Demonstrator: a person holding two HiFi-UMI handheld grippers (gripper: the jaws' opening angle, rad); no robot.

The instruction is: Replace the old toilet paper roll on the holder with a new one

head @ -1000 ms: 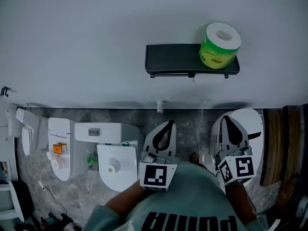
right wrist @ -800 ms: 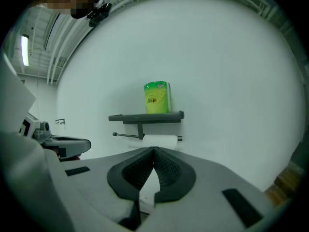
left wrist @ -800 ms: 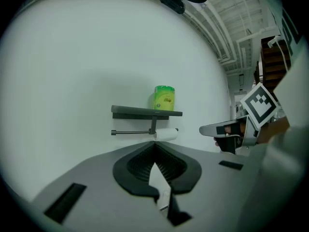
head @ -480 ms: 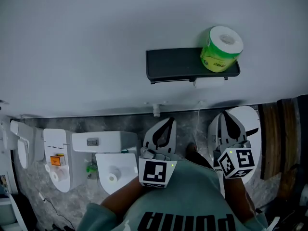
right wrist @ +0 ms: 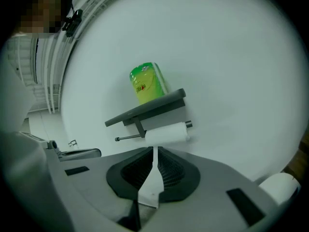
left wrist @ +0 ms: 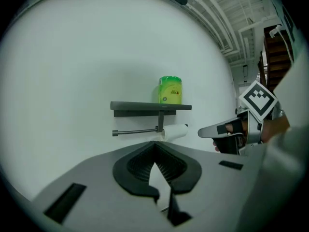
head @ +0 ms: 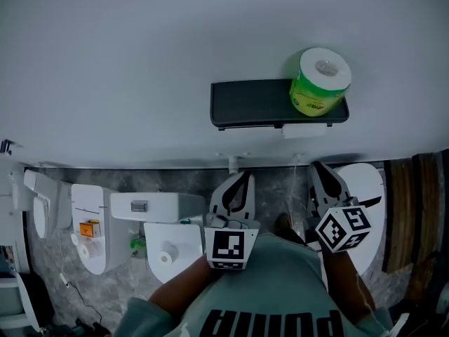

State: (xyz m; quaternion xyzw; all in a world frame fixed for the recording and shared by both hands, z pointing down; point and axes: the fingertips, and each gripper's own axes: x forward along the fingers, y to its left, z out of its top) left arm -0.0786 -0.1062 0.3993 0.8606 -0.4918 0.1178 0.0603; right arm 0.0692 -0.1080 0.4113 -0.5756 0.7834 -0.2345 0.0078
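Observation:
A dark shelf (head: 252, 104) is fixed to the white wall. The new roll in green wrap (head: 319, 81) stands on its right end. Under the shelf the old white roll (head: 306, 127) hangs on the holder rod (left wrist: 135, 131). My left gripper (head: 247, 176) and right gripper (head: 317, 166) are both low, well short of the wall, shut and empty. In the left gripper view my left gripper (left wrist: 155, 143) points below the old roll (left wrist: 176, 131). In the right gripper view my right gripper (right wrist: 154, 149) points just under the old roll (right wrist: 166, 133), with the new roll (right wrist: 146, 83) above.
A white toilet (head: 168, 241) stands on the grey floor at lower left, with more white fixtures (head: 88, 223) further left. Another white toilet lid (head: 366, 184) lies beside my right gripper. Dark wooden slats (head: 414, 209) line the right edge. A small pipe valve (head: 232, 163) sits at the wall's base.
The right gripper has rolled, so its marker cube now sits tilted and its tip leans left. Both grippers have shifted slightly. Both stay shut.

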